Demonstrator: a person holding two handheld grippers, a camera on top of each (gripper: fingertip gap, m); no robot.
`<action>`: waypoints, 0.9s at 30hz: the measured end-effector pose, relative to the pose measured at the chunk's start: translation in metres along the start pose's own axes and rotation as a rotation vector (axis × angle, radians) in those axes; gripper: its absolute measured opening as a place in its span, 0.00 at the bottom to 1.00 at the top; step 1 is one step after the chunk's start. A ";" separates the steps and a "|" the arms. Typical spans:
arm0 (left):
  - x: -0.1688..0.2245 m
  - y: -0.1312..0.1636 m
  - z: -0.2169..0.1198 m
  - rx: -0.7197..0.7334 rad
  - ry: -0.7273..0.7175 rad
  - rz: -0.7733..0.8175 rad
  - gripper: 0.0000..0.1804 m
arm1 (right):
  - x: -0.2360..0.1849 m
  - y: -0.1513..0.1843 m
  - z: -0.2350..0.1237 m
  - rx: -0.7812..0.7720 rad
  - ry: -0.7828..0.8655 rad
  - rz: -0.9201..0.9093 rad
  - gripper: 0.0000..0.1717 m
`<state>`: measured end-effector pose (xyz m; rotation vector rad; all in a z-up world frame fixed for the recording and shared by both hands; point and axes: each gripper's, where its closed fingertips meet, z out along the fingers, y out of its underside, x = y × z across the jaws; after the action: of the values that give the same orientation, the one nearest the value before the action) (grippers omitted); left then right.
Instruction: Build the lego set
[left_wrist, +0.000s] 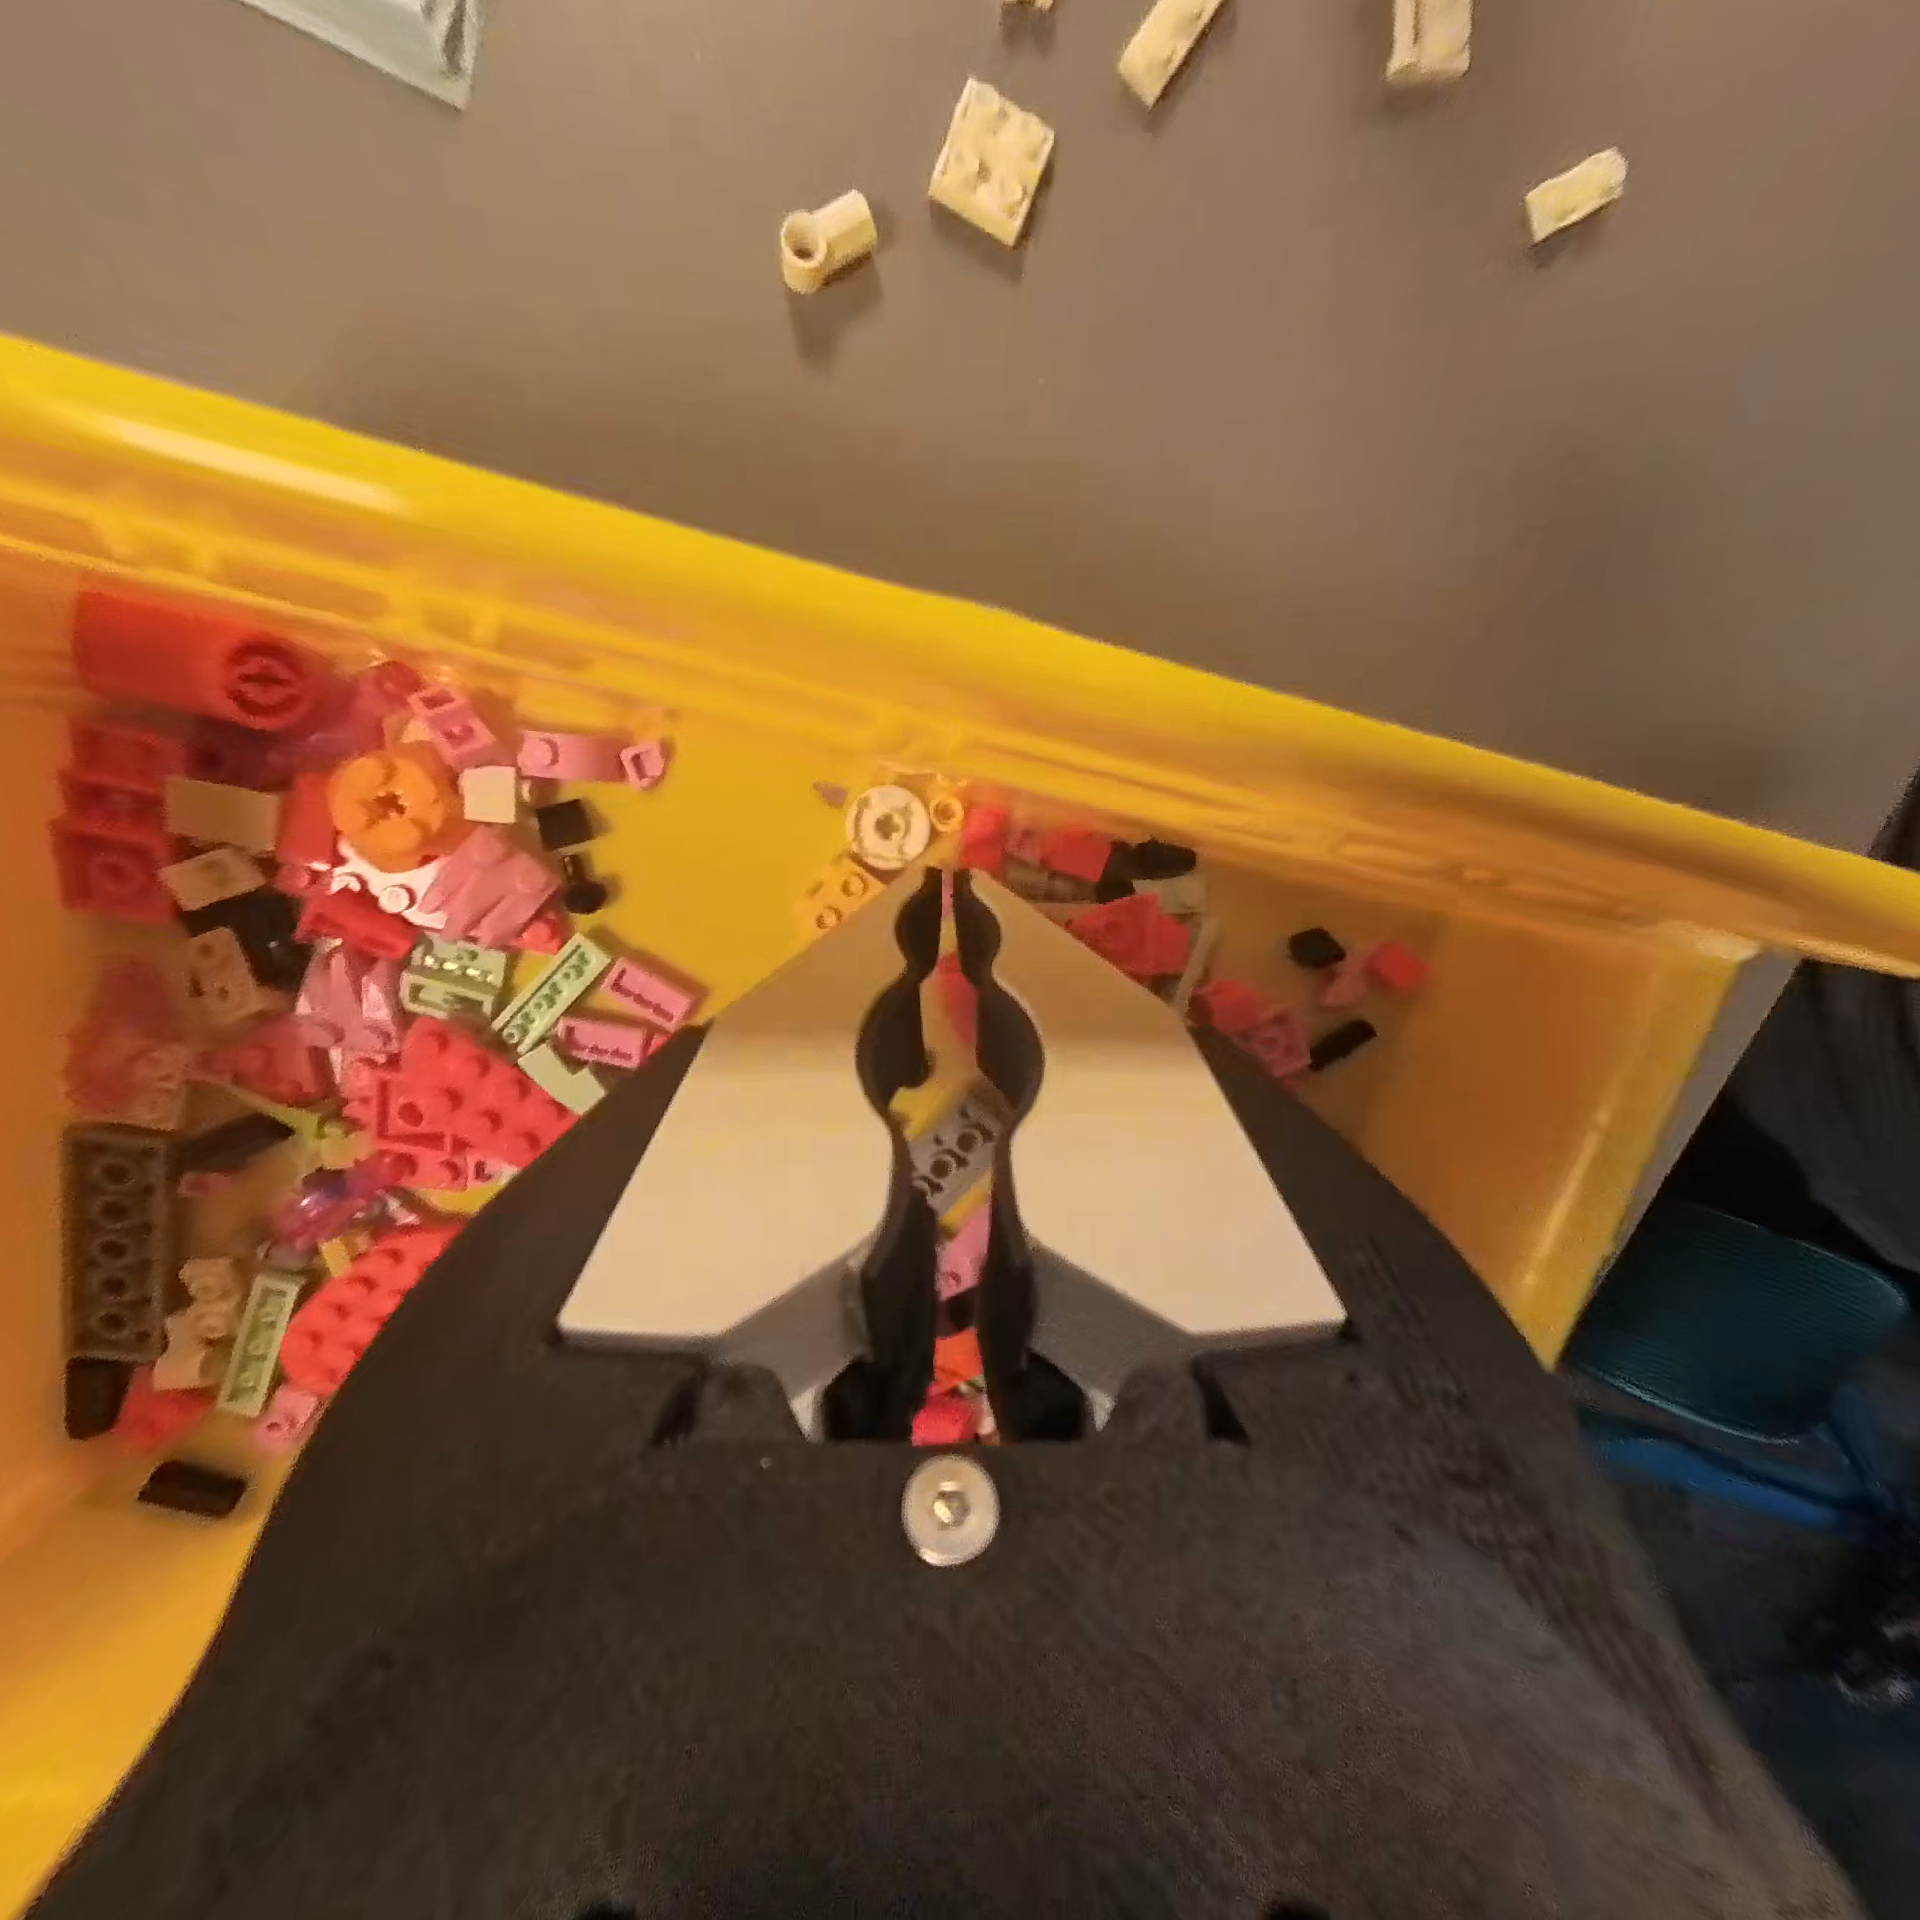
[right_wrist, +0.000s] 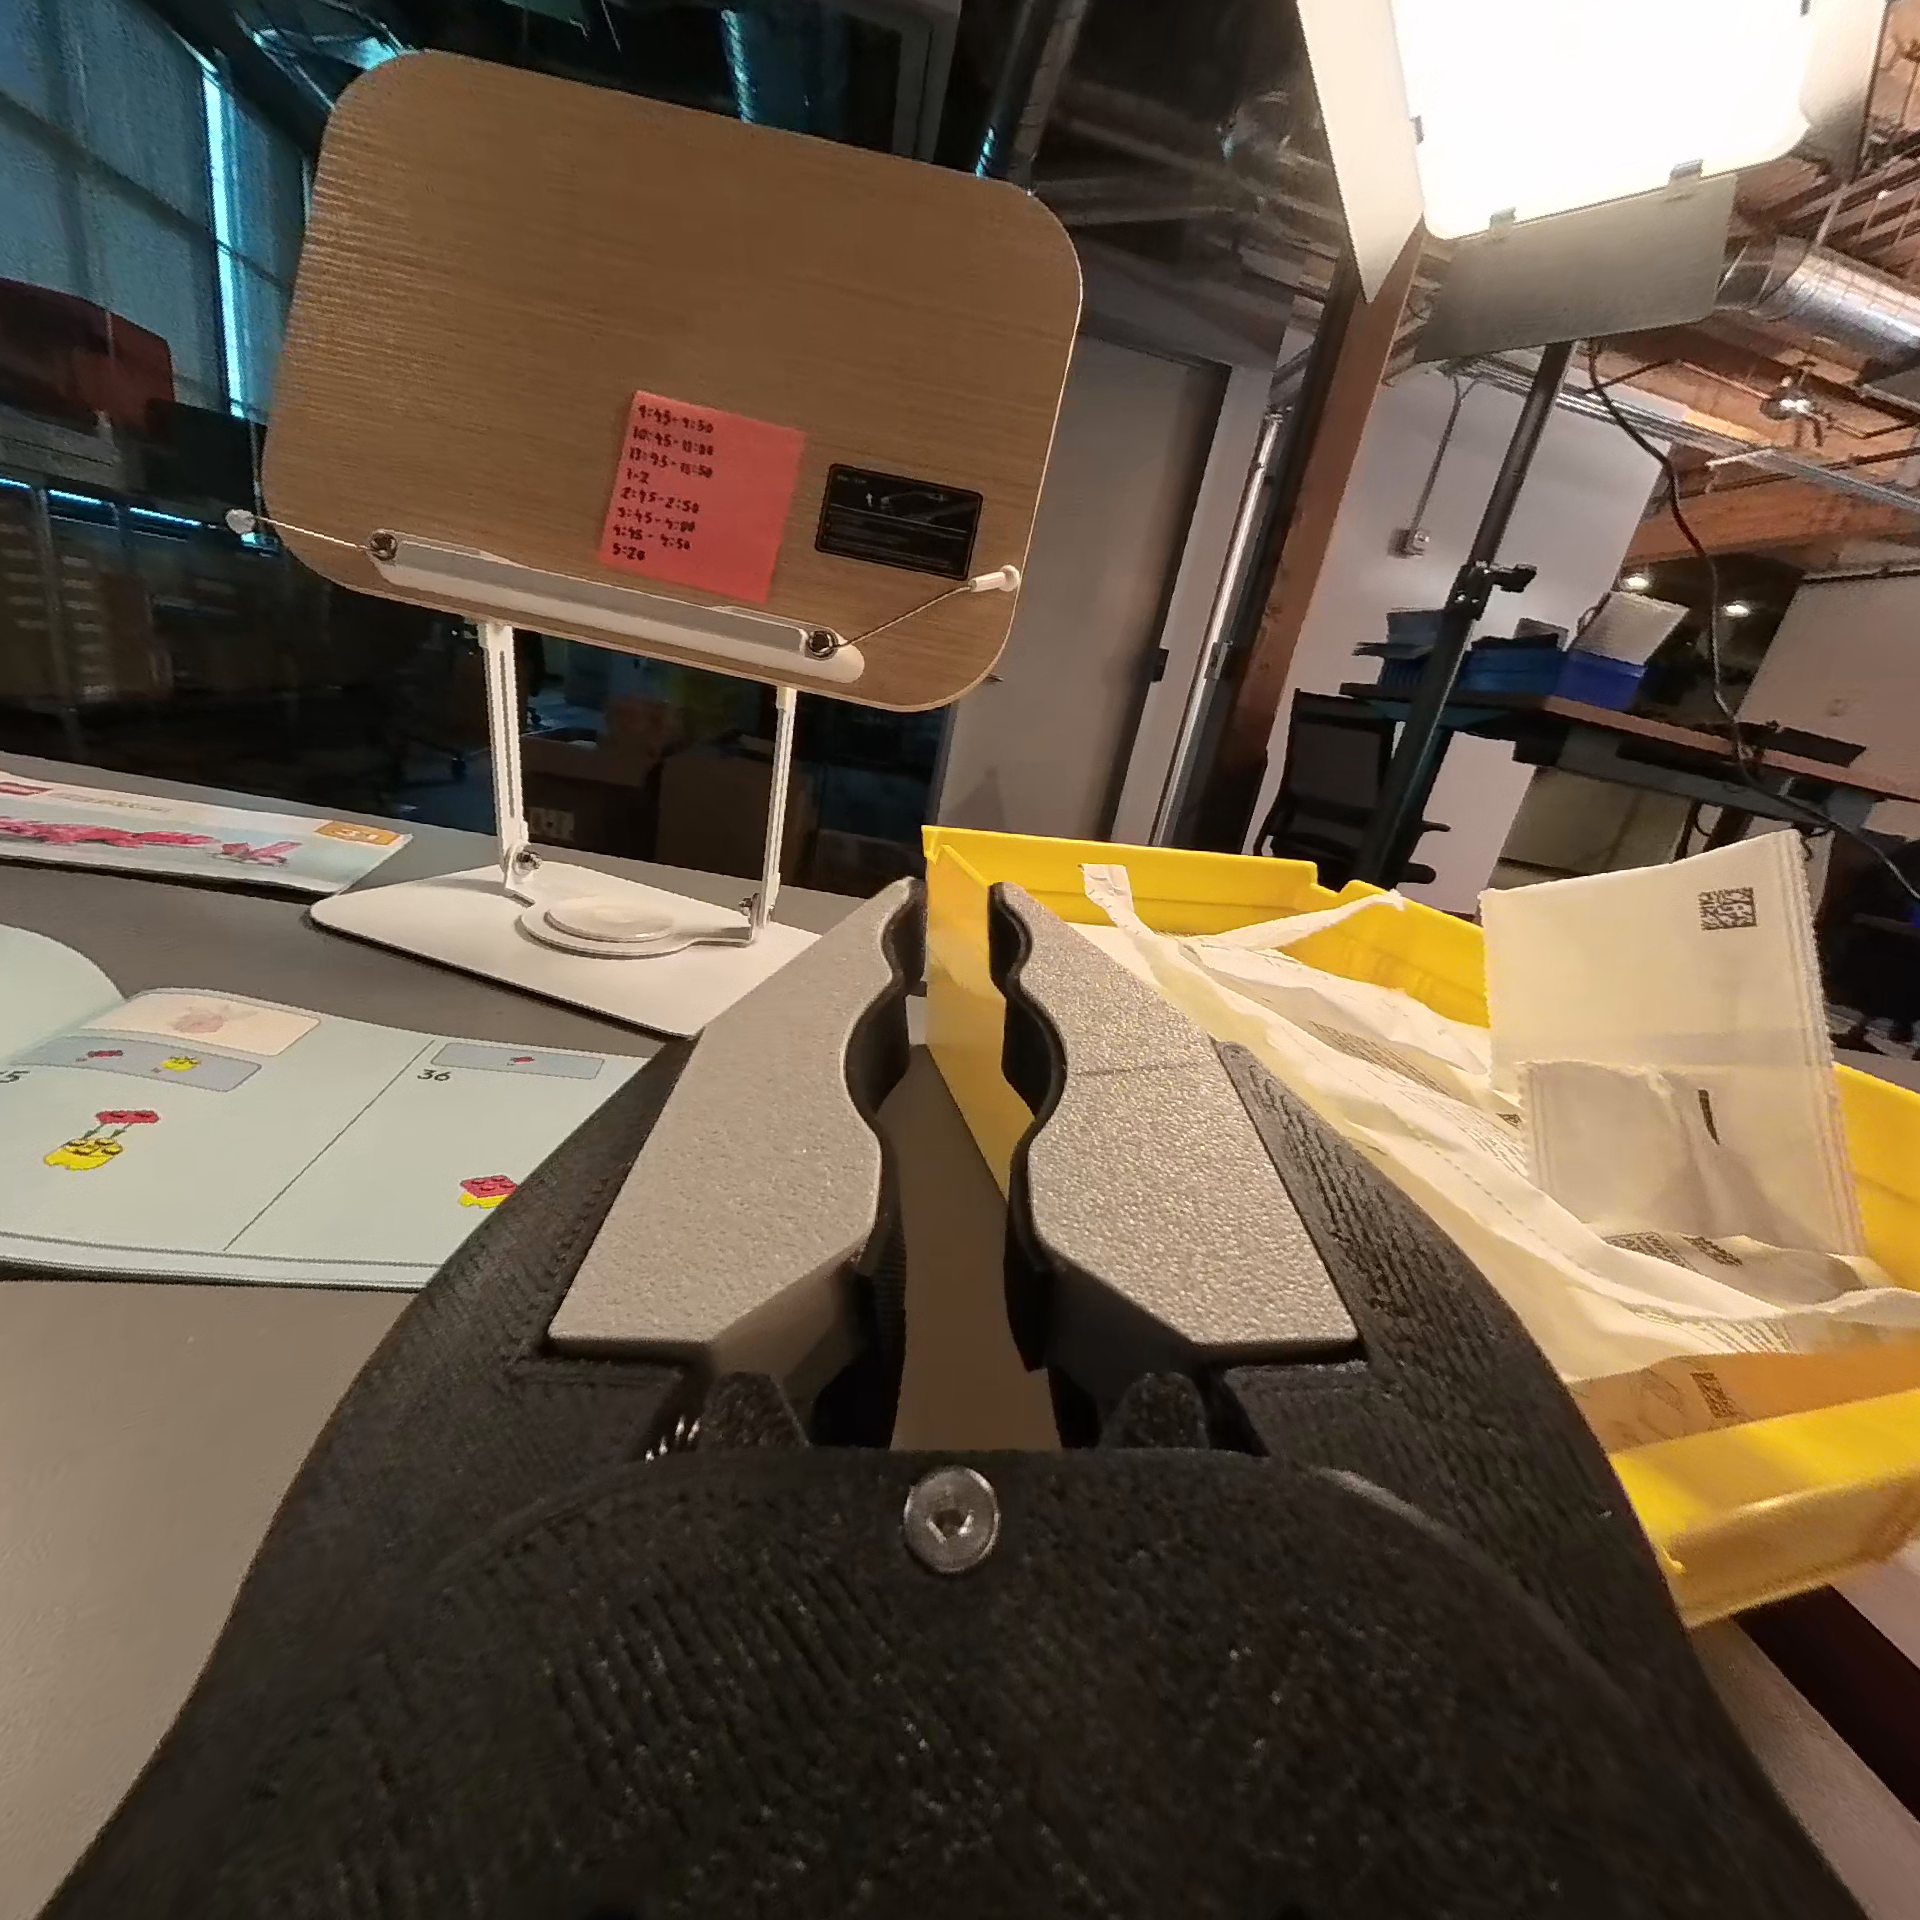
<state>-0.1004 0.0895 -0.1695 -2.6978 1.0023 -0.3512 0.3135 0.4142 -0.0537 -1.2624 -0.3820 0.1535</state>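
Note:
In the left wrist view my left gripper (left_wrist: 943, 894) reaches down into a yellow bin (left_wrist: 1039, 675) of loose red, pink, black and green lego pieces (left_wrist: 312, 987). Its jaws are closed, with a thin pink sliver of a piece (left_wrist: 943, 909) pinched between the tips. A round white piece (left_wrist: 883, 826) lies just beyond the tips by the bin wall. In the right wrist view my right gripper (right_wrist: 956, 914) hovers above the table, slightly open with nothing between its fingers. An open instruction booklet (right_wrist: 260, 1143) lies to its left.
Tan lego pieces (left_wrist: 992, 161) lie scattered on the grey table beyond the bin. In the right wrist view a second yellow bin (right_wrist: 1143, 883) holds torn paper bags (right_wrist: 1351, 1091). A wooden book stand (right_wrist: 665, 384) on a white base stands behind, with another booklet (right_wrist: 187, 831) at the far left. Across from one pair of fingers to the other is roughly 55 cm.

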 end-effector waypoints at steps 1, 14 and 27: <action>0.001 0.000 0.003 -0.009 0.018 -0.002 0.00 | 0.001 0.000 0.000 0.000 0.002 0.002 0.06; 0.008 0.000 0.011 -0.032 0.037 0.034 0.04 | 0.000 0.002 0.000 -0.008 -0.002 -0.001 0.06; -0.001 -0.026 -0.063 0.233 -0.217 0.085 0.01 | 0.004 -0.001 -0.001 0.020 -0.016 0.079 0.06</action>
<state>-0.1044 0.1008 -0.1025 -2.4152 0.9455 -0.1438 0.3177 0.4145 -0.0523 -1.2578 -0.3443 0.2341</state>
